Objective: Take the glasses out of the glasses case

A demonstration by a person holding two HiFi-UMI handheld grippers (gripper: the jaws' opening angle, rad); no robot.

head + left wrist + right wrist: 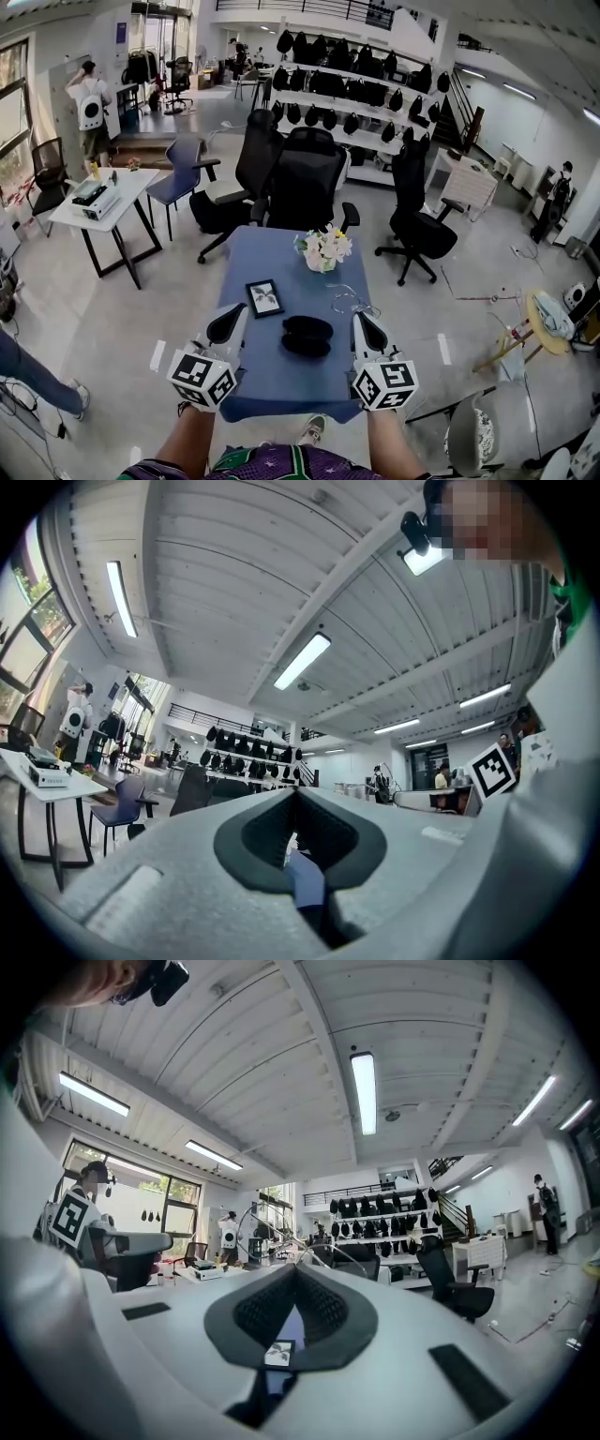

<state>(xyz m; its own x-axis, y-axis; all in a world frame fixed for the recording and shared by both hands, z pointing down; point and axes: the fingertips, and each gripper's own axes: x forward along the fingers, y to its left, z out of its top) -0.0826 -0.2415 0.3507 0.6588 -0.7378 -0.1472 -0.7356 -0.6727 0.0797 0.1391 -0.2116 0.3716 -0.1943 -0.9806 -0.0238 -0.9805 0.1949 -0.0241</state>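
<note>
A black glasses case lies on the blue table, near its front middle. Thin wire-framed glasses lie on the table just beyond and right of the case, outside it. My left gripper hovers left of the case and my right gripper hovers right of it. Both are shut and hold nothing. In the left gripper view the left gripper tilts up toward the ceiling. The right gripper does the same in its own view. I cannot tell whether the case lid is open.
A small framed picture lies left of the case. A white vase of flowers stands at the table's far side. Black office chairs crowd behind the table. A white side table stands at the left.
</note>
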